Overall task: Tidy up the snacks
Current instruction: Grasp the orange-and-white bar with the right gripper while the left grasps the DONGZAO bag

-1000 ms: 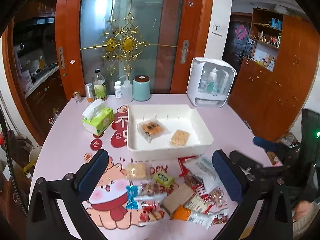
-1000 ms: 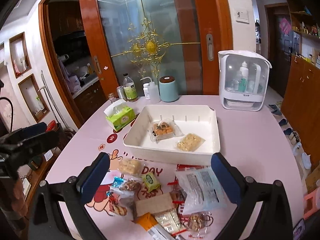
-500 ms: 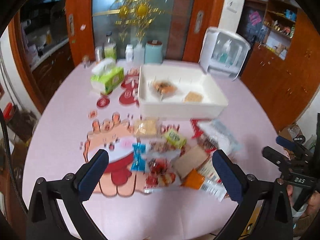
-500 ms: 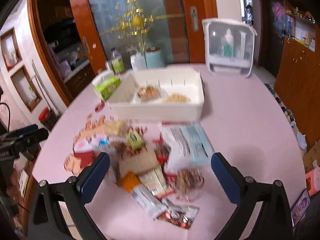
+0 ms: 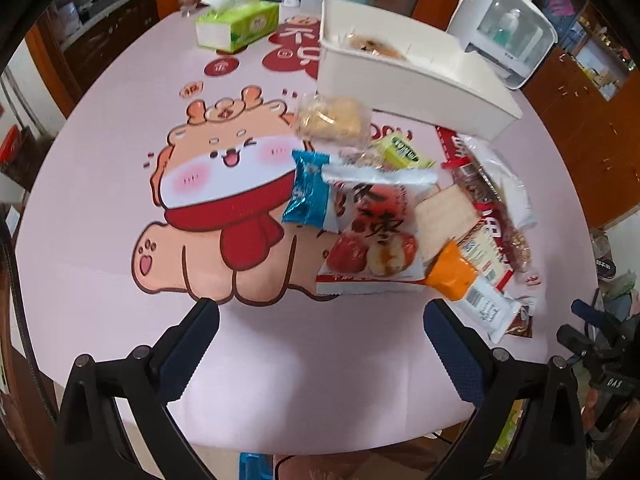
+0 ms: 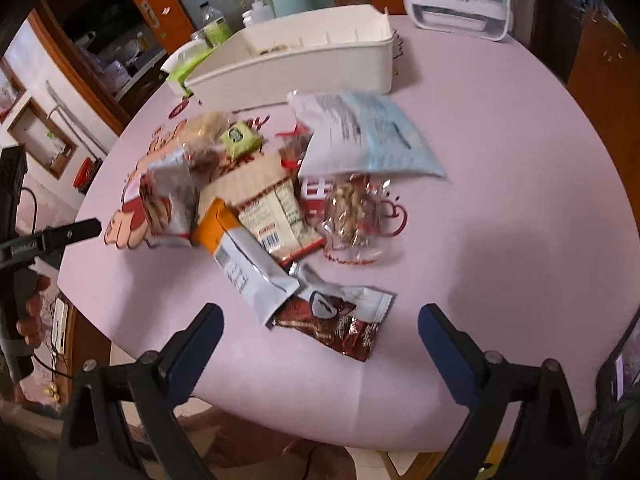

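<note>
Since a second ago both views tilt from the doors down onto the bench, and the snacks loom larger. The left gripper stands wide open with nothing between its jaws, over bare bench just short of the red date packet. The right gripper has jaws that have just been closing slightly yet gape wide, empty, with the brown packet lying just ahead of them.

The bench is a round pink top with a cartoon print. The snacks lie heaped at its middle; beyond them sits the white tray, holding two packets. A tissue box, bottles and a white dispenser stand at the far rim, before wooden doors and cabinets.

Near the rim on both sides the bench is bare. The other gripper shows at each view's edge, well apart from the heap.
</note>
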Tool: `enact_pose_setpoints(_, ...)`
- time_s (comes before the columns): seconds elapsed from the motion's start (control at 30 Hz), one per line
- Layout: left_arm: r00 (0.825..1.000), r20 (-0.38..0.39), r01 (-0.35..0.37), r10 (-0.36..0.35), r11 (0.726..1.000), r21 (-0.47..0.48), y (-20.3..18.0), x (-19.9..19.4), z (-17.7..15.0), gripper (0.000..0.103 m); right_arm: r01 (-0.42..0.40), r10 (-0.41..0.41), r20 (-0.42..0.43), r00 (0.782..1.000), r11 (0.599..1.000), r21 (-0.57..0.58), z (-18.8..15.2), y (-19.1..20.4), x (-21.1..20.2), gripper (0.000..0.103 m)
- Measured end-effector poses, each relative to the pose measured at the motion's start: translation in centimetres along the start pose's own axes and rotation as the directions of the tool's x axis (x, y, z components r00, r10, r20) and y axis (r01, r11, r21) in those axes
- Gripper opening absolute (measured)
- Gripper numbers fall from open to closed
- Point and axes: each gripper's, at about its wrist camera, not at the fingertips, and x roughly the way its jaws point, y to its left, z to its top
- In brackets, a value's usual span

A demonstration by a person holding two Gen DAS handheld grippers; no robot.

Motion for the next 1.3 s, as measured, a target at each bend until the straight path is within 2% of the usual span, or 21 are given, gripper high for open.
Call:
enact_pose_setpoints(0.07, 1.000, -0.015, -0.002, 0.002, 1.000, 0.000, 0.0, 0.9, 0.0, 0.102, -0.007, 0.007, -0.010, 1.000, 0.999, -0.033, -0.1, 0.6, 0.5, 0.089)
enact_pose_setpoints(0.2, 0.999, -0.032, 0.013, -0.013, 1.000, 0.001, -0.6, 2.6, 0.5, 0.102, -0.003, 0.003, -0.004, 1.000, 0.992, -0.127, 0.1, 2.6, 1.2, 0.085)
enact_pose_setpoints(0.33, 0.998, -0.046, 0.036, -0.036, 0.999, 0.001, -1.8, 4.4, 1.4, 0.102, 0.012, -0.012, 0.002, 1.000, 0.972, -0.235, 0.7, 5.0, 2.4, 0.077)
enact_pose_setpoints(0.47, 0.998, -0.051, 0.040, -0.040, 0.999, 0.004, -2.8, 5.9, 2.8, 0.102, 0.021, -0.027, -0.015, 1.000, 0.948, -0.316, 1.2, 7.0, 4.5, 0.073)
enact_pose_setpoints(0.63, 0.998, -0.062, 0.019, -0.019, 1.000, -0.003, -3.5, 8.1, 4.3, 0.102, 0.035, -0.061, -0.060, 0.996, 0.930, -0.366, 1.5, 8.1, 7.5, 0.066)
enact_pose_setpoints(0.73, 0.997, -0.076, 0.023, -0.025, 0.999, -0.029, -3.7, 9.4, 5.1, 0.102, 0.072, -0.112, -0.076, 0.991, 0.912, -0.404, 1.3, 8.6, 9.0, 0.063)
enact_pose_setpoints(0.83, 0.995, -0.096, 0.026, -0.032, 0.998, -0.063, -3.6, 10.4, 5.5, 0.102, 0.065, -0.100, -0.062, 0.993, 0.908, -0.414, 1.4, 8.8, 9.2, 0.059)
enact_pose_setpoints(0.87, 0.994, -0.103, 0.027, -0.034, 0.997, -0.066, -3.5, 10.7, 5.6, 0.101, 0.059, -0.094, -0.064, 0.994, 0.909, -0.414, 1.6, 8.8, 9.2, 0.052)
enact_pose_setpoints(0.93, 0.994, -0.104, 0.008, -0.014, 0.998, -0.055, -3.7, 11.2, 5.8, 0.095, 0.033, -0.070, -0.074, 0.995, 0.912, -0.409, 1.7, 9.0, 9.3, 0.045)
enact_pose_setpoints(1.0, 0.996, -0.092, 0.003, -0.005, 1.000, -0.022, -4.0, 11.2, 6.0, 0.080, 0.025, -0.064, -0.078, 0.995, 0.907, -0.420, 1.6, 9.2, 9.3, 0.042)
enact_pose_setpoints(1.03, 0.996, -0.086, 0.011, -0.013, 1.000, -0.014, -4.2, 11.0, 6.2, 0.063, 0.015, -0.055, -0.083, 0.995, 0.908, -0.420, 1.6, 9.3, 9.3, 0.040)
enact_pose_setpoints(1.07, 0.996, -0.088, 0.023, -0.024, 1.000, -0.013, -4.3, 11.0, 6.3, 0.054, 0.000, -0.041, -0.090, 0.995, 0.910, -0.415, 1.6, 9.3, 9.2, 0.039)
enact_pose_setpoints(1.1, 0.994, -0.097, 0.044, -0.046, 0.999, -0.020, -4.2, 10.9, 6.4, 0.051, -0.014, -0.027, -0.095, 0.995, 0.911, -0.412, 1.5, 9.3, 9.1, 0.039)
enact_pose_setpoints(1.13, 0.994, -0.099, 0.051, -0.053, 0.998, -0.025, -4.2, 10.8, 6.5, 0.042, -0.021, -0.020, -0.093, 0.995, 0.912, -0.411, 1.4, 9.3, 8.9, 0.039)
enact_pose_setpoints(1.3, 0.996, -0.076, 0.040, -0.039, 0.999, 0.018, -3.9, 9.1, 5.8, 0.040, -0.058, 0.033, -0.067, 0.997, 0.914, -0.401, 1.4, 9.3, 6.6, 0.039)
